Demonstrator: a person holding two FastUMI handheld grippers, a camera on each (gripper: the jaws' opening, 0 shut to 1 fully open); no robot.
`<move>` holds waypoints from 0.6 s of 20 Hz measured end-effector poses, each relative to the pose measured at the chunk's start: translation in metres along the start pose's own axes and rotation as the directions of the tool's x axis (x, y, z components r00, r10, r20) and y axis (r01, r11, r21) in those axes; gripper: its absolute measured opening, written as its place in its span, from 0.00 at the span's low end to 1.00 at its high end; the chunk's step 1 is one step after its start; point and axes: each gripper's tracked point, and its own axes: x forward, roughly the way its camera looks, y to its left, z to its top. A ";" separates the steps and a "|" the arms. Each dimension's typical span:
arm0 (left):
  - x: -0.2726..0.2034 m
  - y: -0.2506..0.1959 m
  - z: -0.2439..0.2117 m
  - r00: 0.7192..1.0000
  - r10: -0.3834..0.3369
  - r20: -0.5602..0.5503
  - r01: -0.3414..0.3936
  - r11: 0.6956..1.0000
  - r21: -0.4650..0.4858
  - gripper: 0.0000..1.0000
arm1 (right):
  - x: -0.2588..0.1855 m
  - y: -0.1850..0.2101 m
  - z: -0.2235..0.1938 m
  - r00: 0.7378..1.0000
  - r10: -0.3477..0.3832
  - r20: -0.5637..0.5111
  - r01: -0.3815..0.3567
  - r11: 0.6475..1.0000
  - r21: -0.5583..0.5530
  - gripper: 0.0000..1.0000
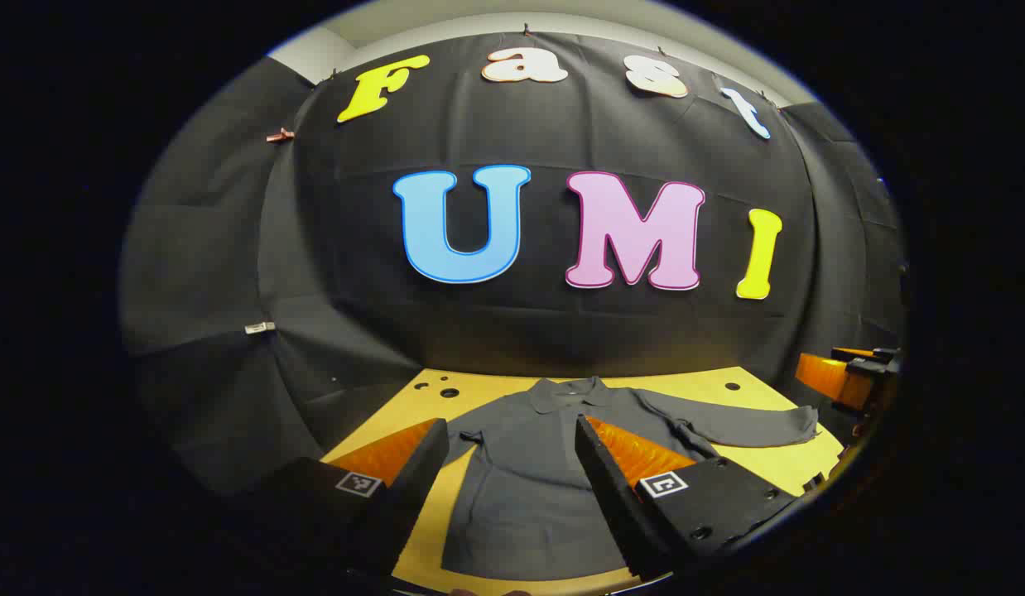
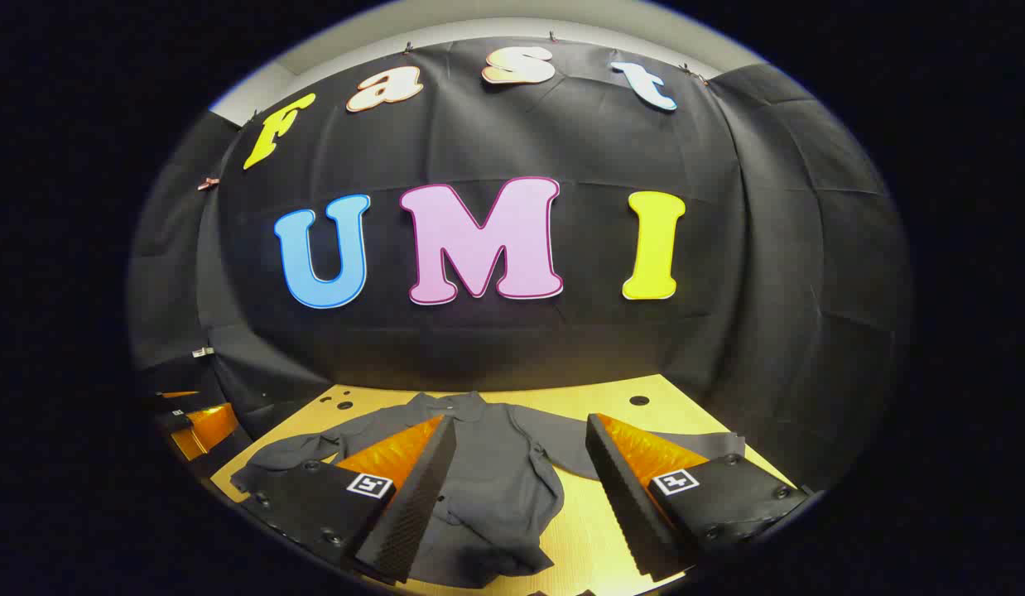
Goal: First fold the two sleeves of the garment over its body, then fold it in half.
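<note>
Shirt (image 1: 521, 488): dark grey soft cloth, collared, flat, sleeves spread.
Table (image 1: 703, 382): yellow board, round holes.
Left gripper (image 1: 512, 451): jaws apart, ribbed wedges, gripping nothing.
Right gripper (image 2: 521, 451): likewise spread, empty.

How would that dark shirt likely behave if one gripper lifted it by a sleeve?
The shirt lies flat with soft wrinkles, so it would probably droop and trail rather than hold its shape. Its sleeve looks thin and limp, likely light. On the smooth wooden table it may slide when pulled.
</note>
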 end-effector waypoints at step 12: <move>0.010 -0.007 0.000 0.999 -0.031 -0.007 0.031 0.999 0.018 0.97 | 0.005 -0.004 -0.009 0.999 0.000 -0.036 0.000 1.000 -0.002 0.97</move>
